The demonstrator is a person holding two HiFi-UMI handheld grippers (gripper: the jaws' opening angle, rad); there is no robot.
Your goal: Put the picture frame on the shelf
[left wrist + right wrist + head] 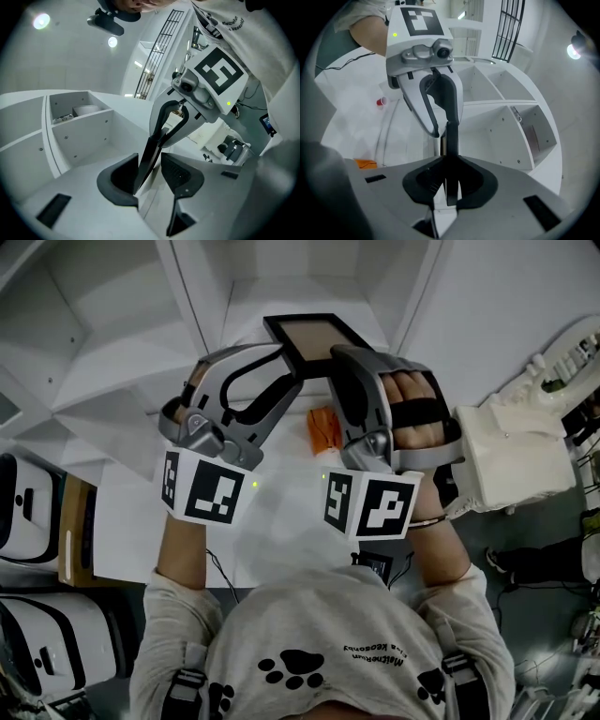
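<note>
Bright ceiling lamp (pixel 41 20) glare, fisheye-dark corners, soft shadows, sharp focus

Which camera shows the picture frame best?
The head view: the picture frame shows its whole tan face and dark border from above. Both gripper views catch it edge-on, just a thin dark strip standing between the jaws.

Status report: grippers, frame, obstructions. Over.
Left gripper open, frame edge loose between its jaws. Right gripper shut on picture frame, held up at the shelf. Nothing visible in the way.
</note>
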